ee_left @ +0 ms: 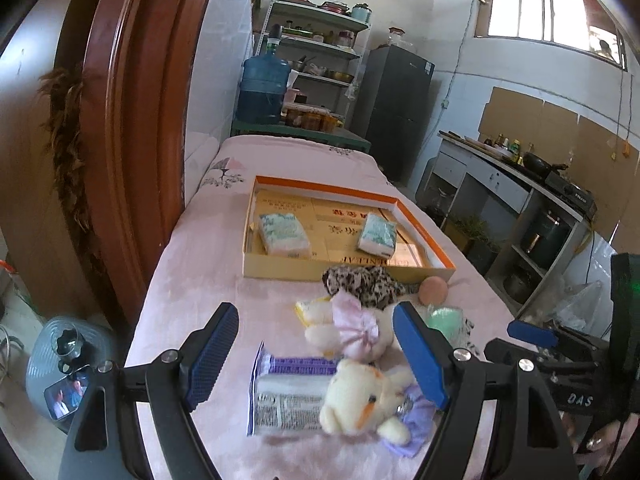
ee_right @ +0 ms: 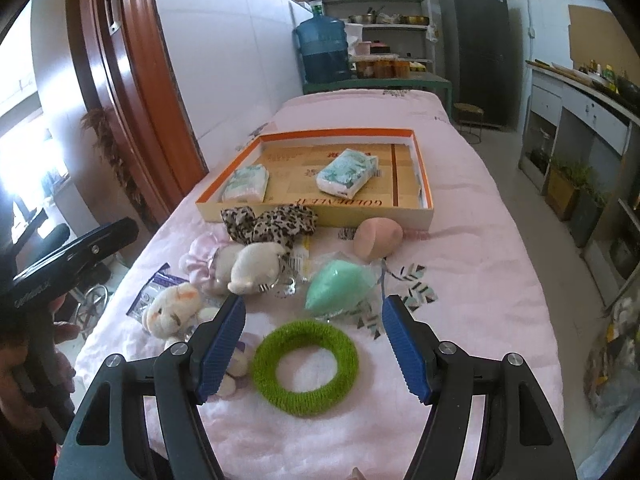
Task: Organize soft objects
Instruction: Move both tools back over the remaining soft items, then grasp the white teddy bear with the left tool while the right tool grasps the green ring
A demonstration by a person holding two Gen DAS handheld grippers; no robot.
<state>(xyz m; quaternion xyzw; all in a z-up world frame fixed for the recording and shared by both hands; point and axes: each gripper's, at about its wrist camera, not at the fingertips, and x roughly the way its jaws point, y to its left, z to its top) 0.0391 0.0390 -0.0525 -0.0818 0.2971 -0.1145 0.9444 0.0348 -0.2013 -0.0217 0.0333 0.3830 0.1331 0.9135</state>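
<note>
An orange-rimmed box [ee_left: 348, 191] [ee_right: 424, 168] on the pink cloth holds two tissue packs [ee_left: 284, 235] [ee_left: 378, 232]. In front of it lie a leopard-print cloth [ee_left: 364, 280] [ee_right: 272, 220], two cream plush toys [ee_left: 368, 398] [ee_left: 352, 328], a purple-and-white packet [ee_left: 288, 396], a pink sponge [ee_right: 376, 236], a mint sponge [ee_right: 336, 286] and a green fuzzy ring [ee_right: 306, 366]. My left gripper [ee_left: 316, 358] is open above the packet and near plush toy. My right gripper [ee_right: 314, 348] is open over the green ring.
A red-brown door frame [ee_left: 132, 120] stands left of the table. A blue water jug [ee_left: 264, 88], shelves [ee_left: 320, 40] and a dark fridge [ee_left: 396, 112] are behind. A kitchen counter [ee_left: 520, 184] runs along the right. A phone [ee_left: 66, 396] sits on the floor at left.
</note>
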